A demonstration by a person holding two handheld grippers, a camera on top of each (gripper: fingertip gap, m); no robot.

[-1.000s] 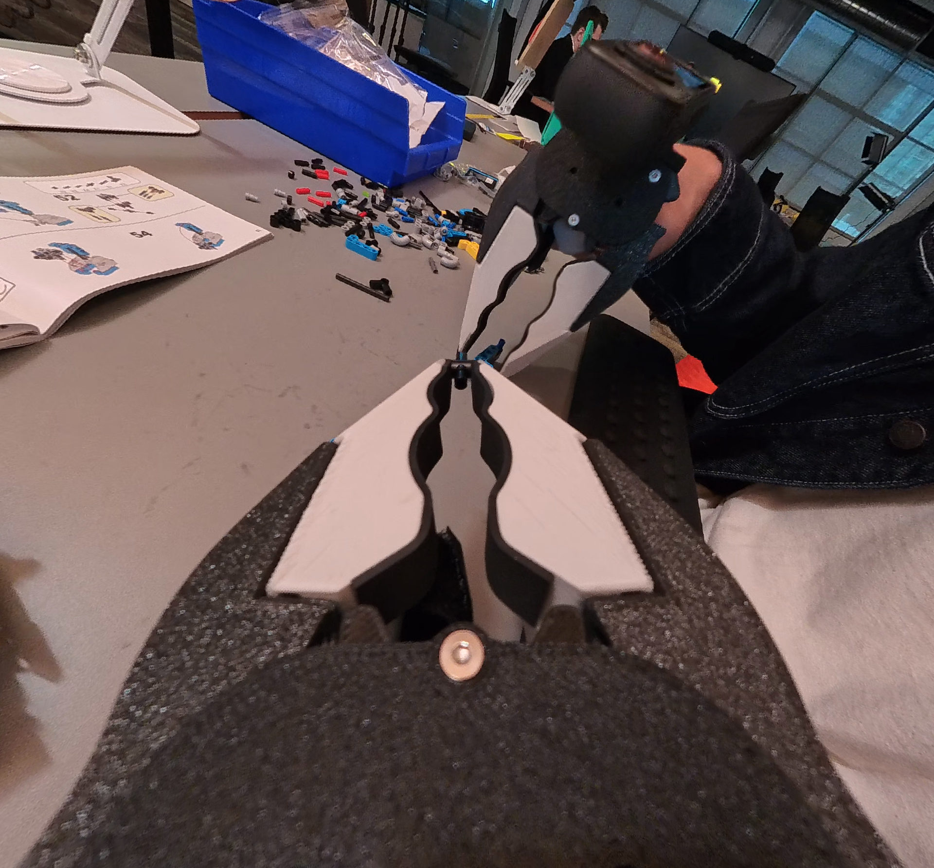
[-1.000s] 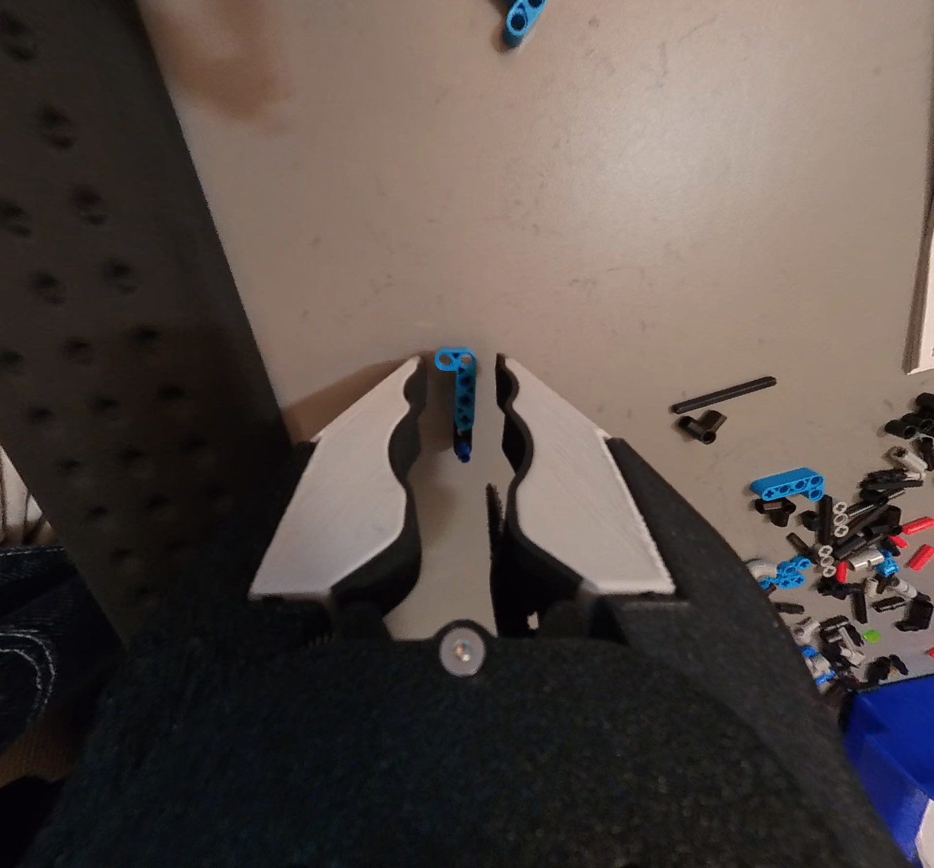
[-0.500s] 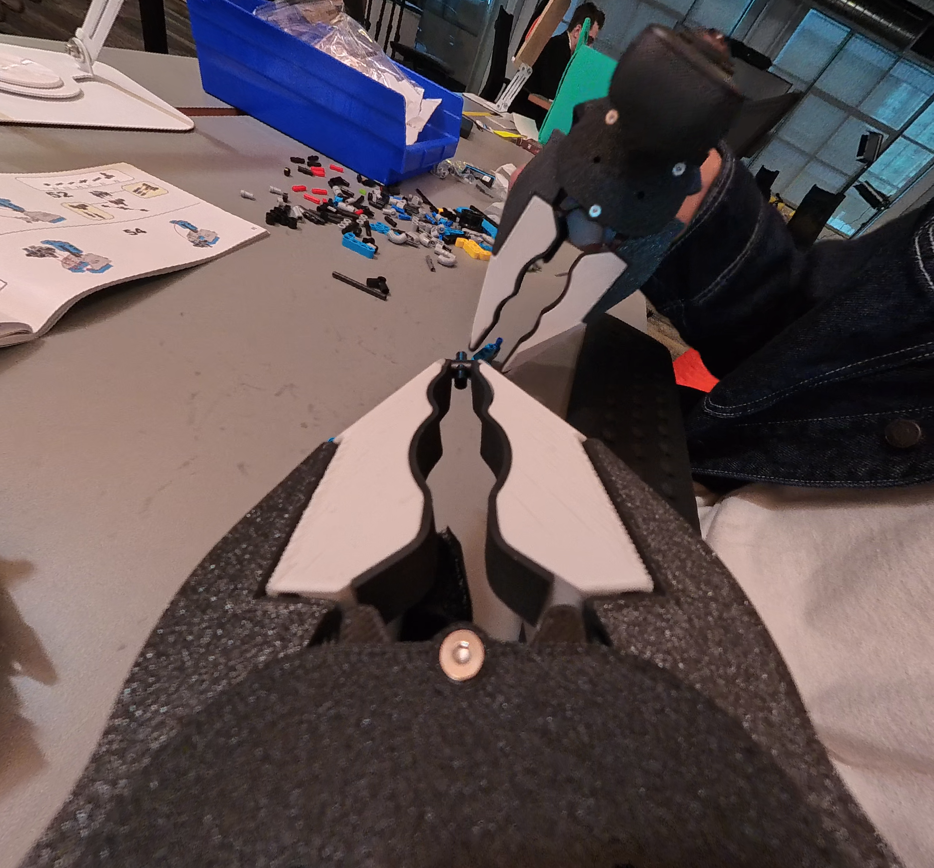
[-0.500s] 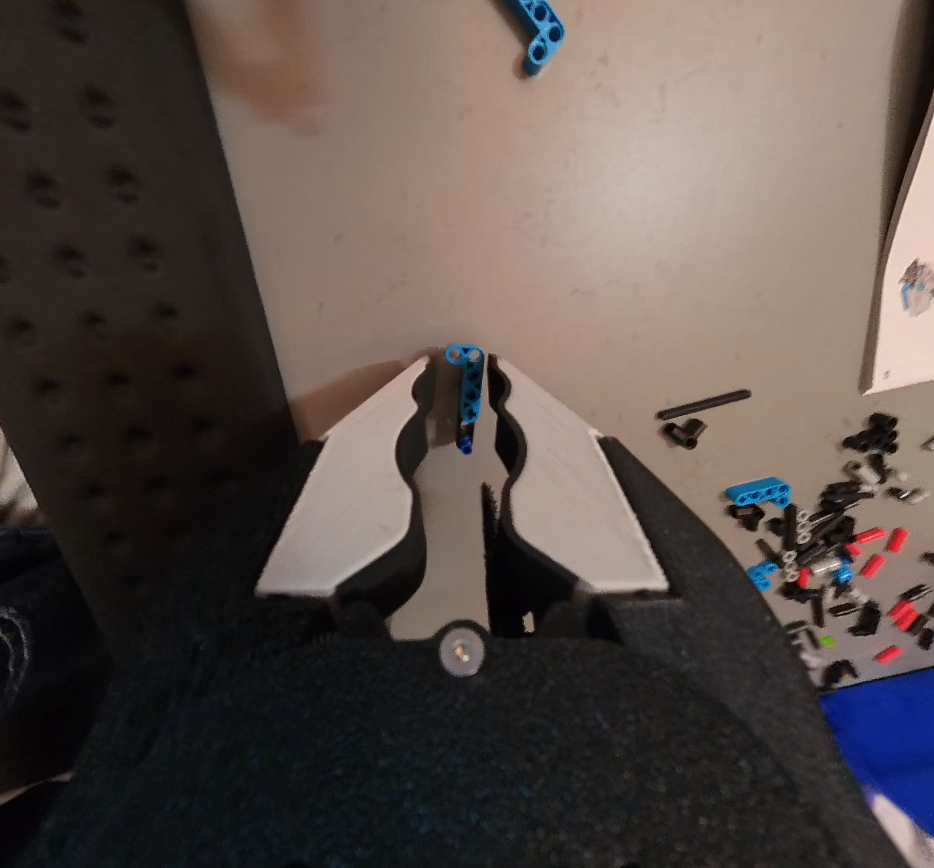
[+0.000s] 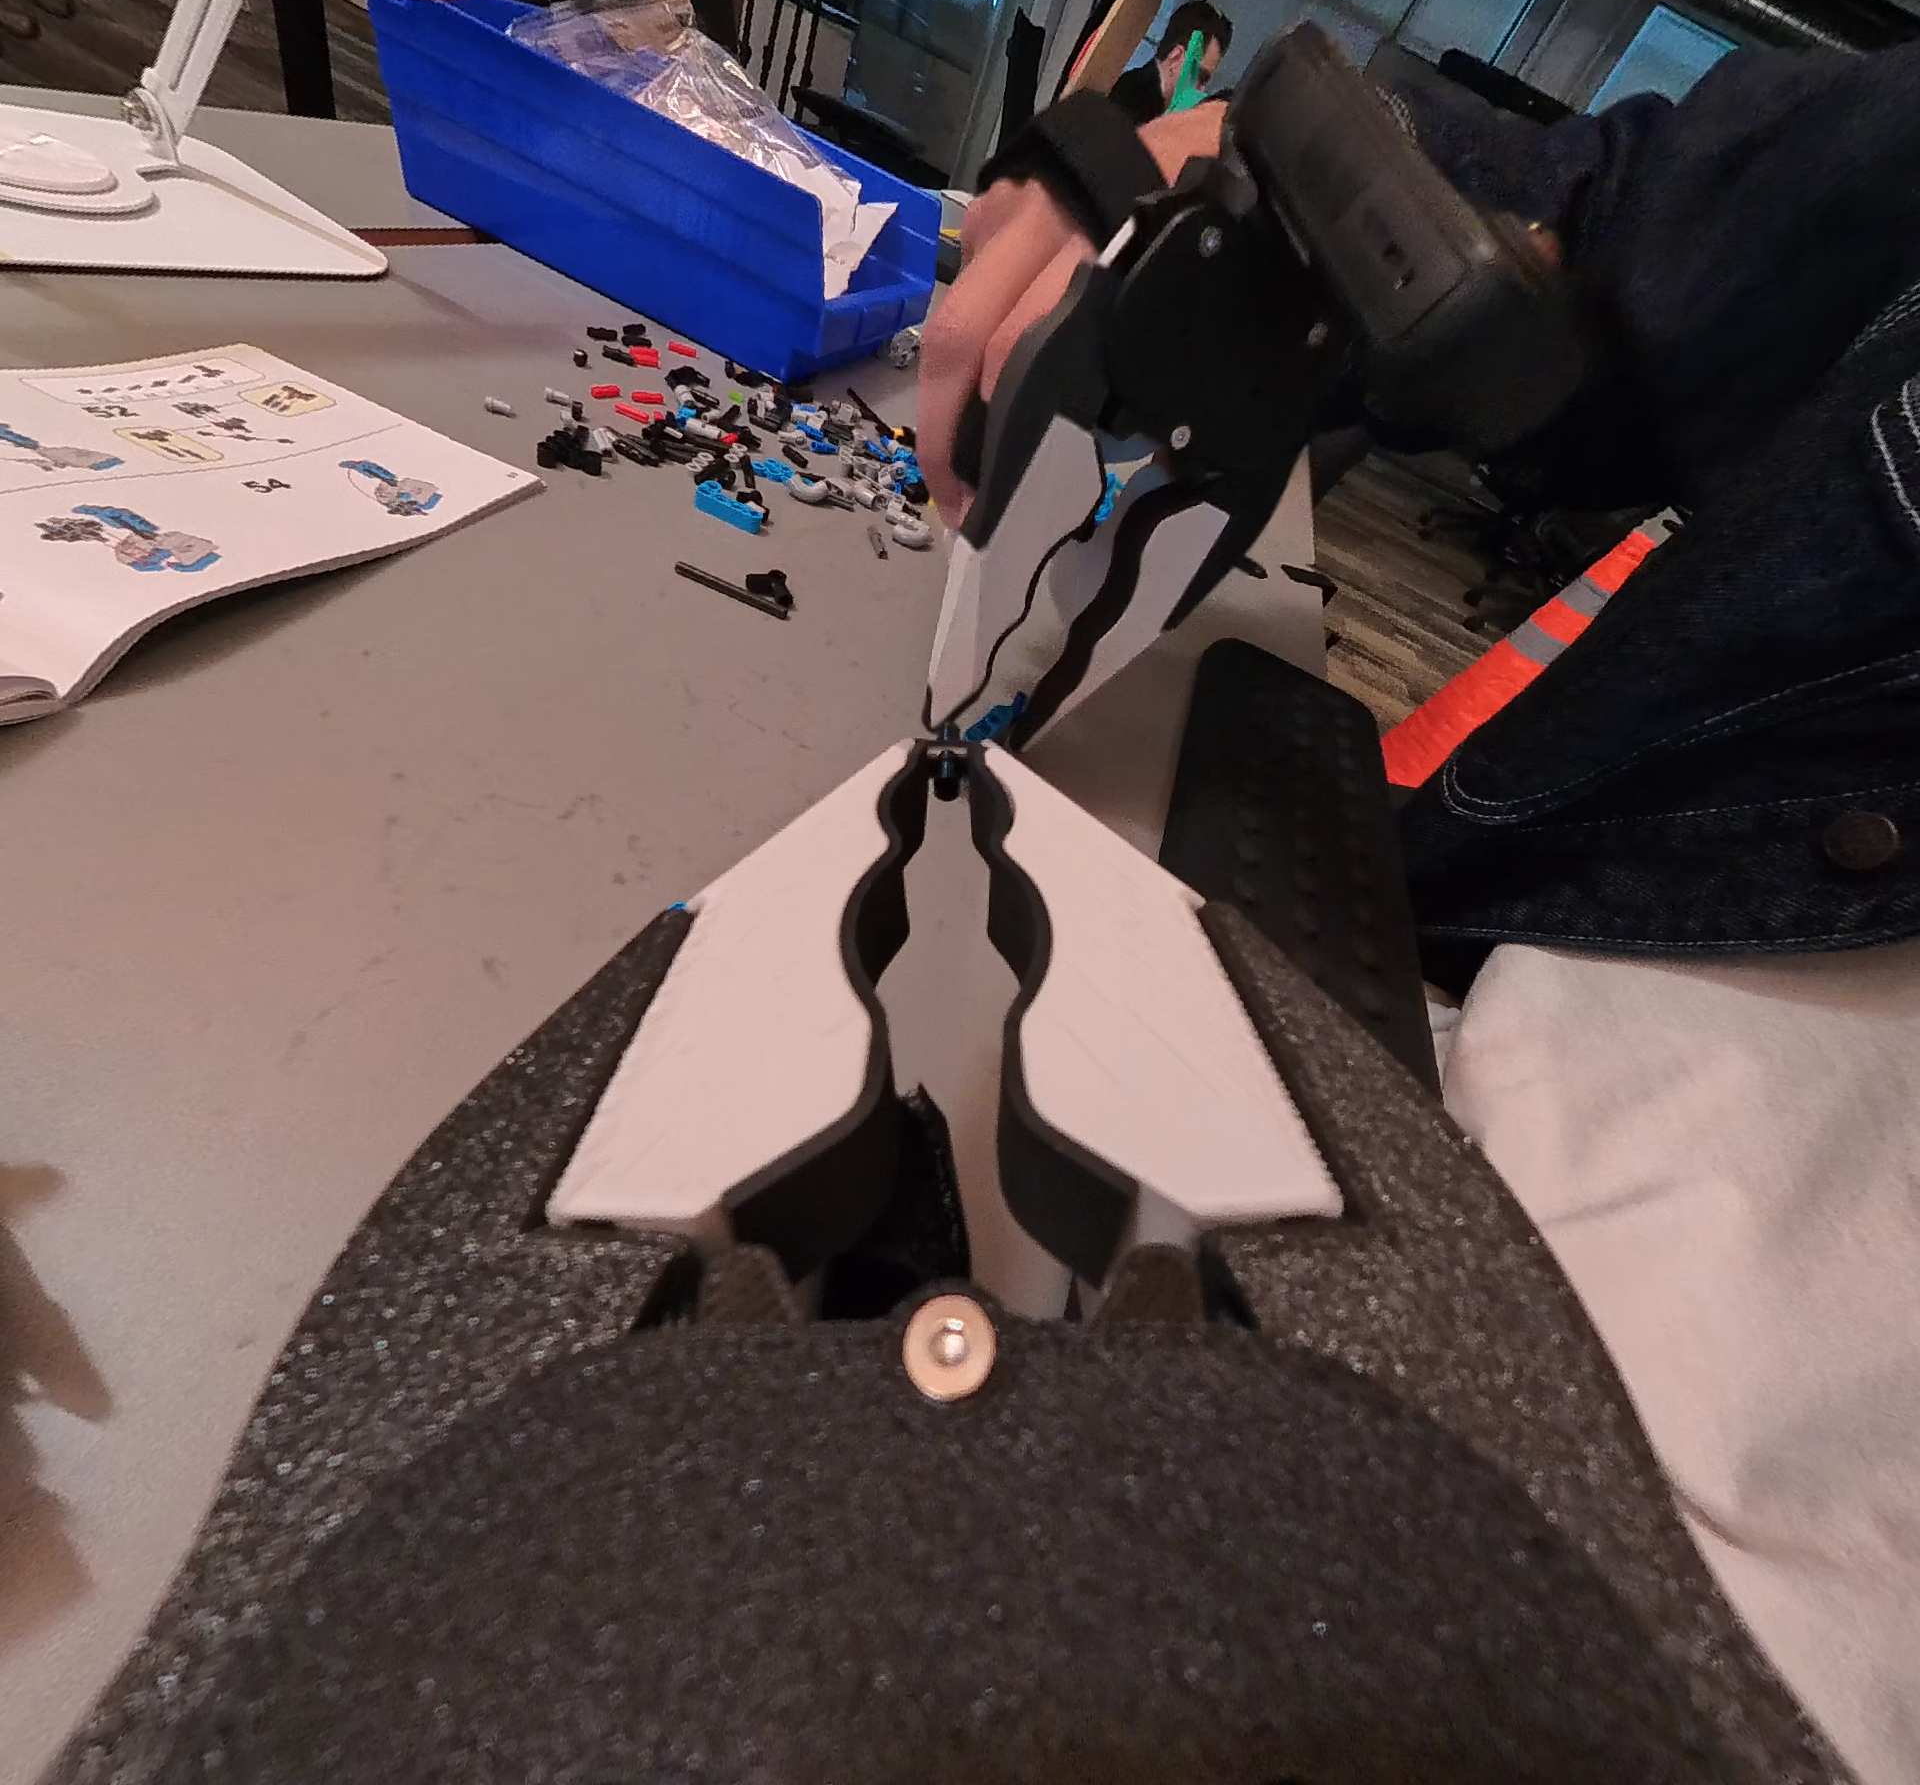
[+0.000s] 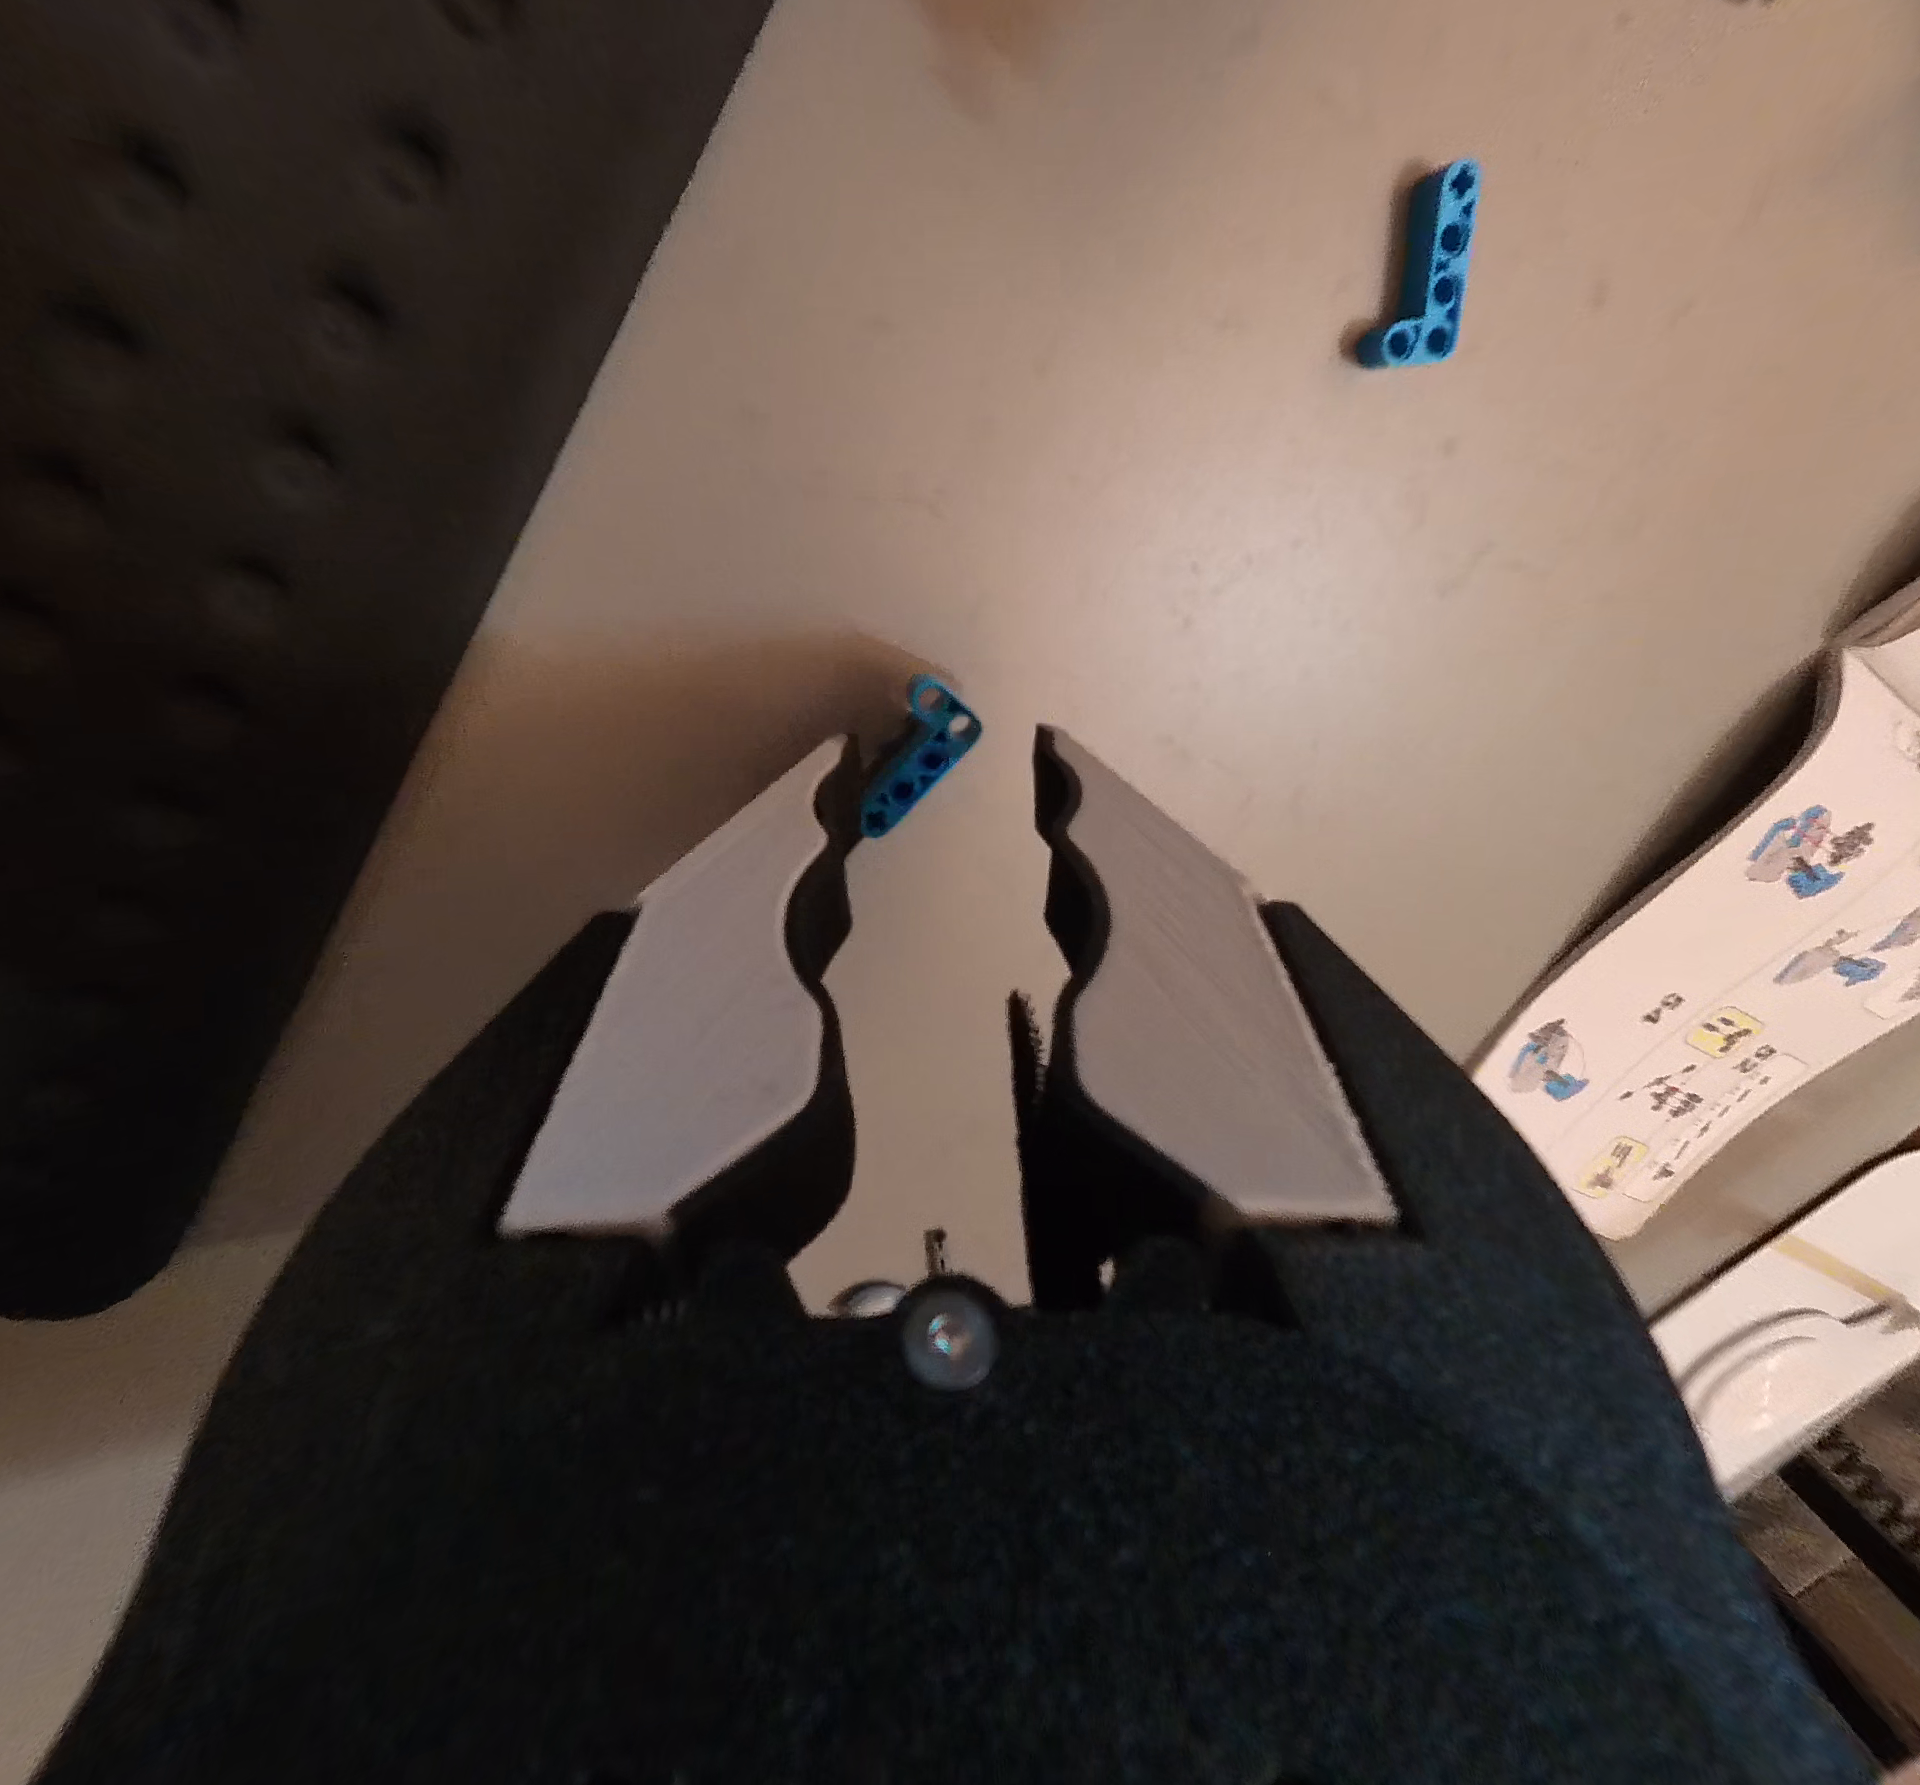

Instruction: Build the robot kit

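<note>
- Left tool [image 5: 943,767]: jaws nearly together, pinching a small black pin [image 5: 945,779] at the tips; held low over the grey bench [image 5: 416,852], prob. to present the pin end-on.
- Right tool [image 6: 940,748]: jaws apart, gripping nothing; a small blue L-shaped beam w/ holes [image 6: 920,759] sits just off its left fingertip, contact cannot be told. In left wrist view this tool points down, tips meeting the left tool's tips.
- 2nd blue L-shaped beam [image 6: 1423,265]: flat on bench, well apart. Total: 2 beams, 2 tools.
- Also: 1 blue plastic bin [image 5: 644,177], 1 open instruction booklet [image 5: 208,488], 1 loose pile of small mixed parts [image 5: 727,447], uncountable.
</note>
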